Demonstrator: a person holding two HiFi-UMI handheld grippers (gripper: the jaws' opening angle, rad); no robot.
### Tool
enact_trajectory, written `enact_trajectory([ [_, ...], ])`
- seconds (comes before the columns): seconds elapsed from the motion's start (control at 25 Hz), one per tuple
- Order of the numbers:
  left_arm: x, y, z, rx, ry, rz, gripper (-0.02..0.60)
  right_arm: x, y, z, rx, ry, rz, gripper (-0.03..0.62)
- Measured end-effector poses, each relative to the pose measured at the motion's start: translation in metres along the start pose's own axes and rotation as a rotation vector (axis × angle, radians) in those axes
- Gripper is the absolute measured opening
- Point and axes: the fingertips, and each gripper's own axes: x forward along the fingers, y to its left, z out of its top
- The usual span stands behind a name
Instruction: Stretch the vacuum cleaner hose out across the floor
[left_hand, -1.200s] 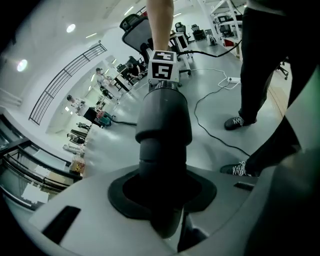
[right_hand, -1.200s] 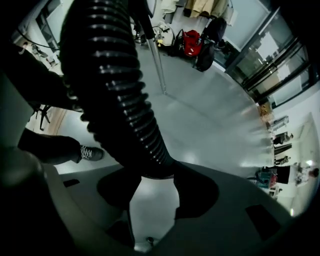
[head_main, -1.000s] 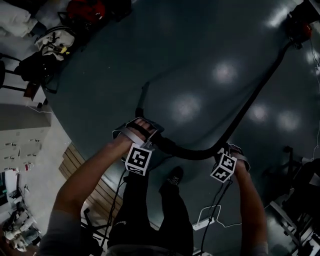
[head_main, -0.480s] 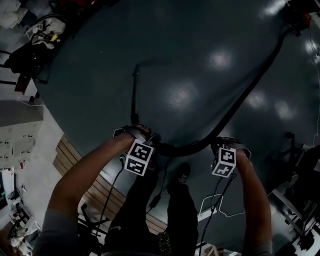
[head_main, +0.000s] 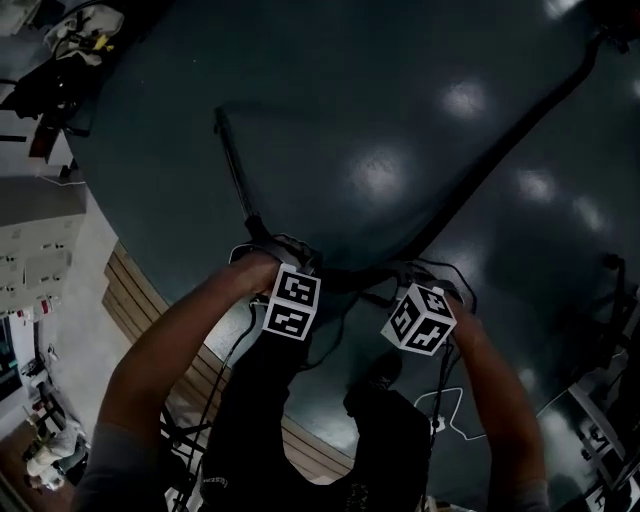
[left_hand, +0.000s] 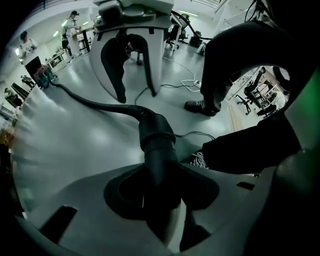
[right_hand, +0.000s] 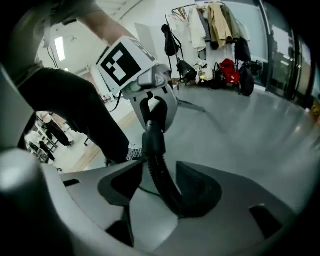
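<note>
Dim head view, glare patches on the floor; other views fisheye-warped.

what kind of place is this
Probably an open lab or workshop-style office: a glossy grey floor, a rack of hanging coats, and office chairs beyond.

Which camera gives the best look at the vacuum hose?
The head view: the hose runs far across the floor. The left gripper view shows mainly its cuff, the right gripper view a short ribbed stretch.
</note>
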Motion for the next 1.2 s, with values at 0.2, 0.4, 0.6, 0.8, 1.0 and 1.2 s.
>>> enact_trajectory([
  [0.2, 0.039, -0.013, 0.015, 0.010, 0.001, -0.003, 0.167, 0.070, 0.018, -0.037, -0.080, 0.065, 0.123, 0.288],
  [0.4, 0.065, -0.038, 0.036, -0.048, -0.042, -0.082, 0.170, 0.117, 0.052, -0.063, -0.215, 0.091, 0.287, 0.237],
  [0.6, 0.111, -0.044, 0.033, -0.071, -0.065, -0.046, 0.180, 0.158, 0.053, -0.092, -0.323, 0.116, 0.254, 0.213],
  [0.8, 0.129, -0.042, 0.031, -0.128, -0.155, 0.056, 0.234, 0.185, 0.055, -0.109, -0.396, 0.137, 0.250, 0.206],
  [1.0, 0.123, -0.040, 0.036, -0.222, -0.261, 0.154, 0.276, 0.192, 0.056, -0.111, -0.416, 0.116, 0.272, 0.190],
  [1.2, 0.081, -0.026, 0.035, -0.463, -0.466, 0.322, 0.276, 0.208, 0.064, -0.116, -0.458, 0.154, 0.282, 0.189],
])
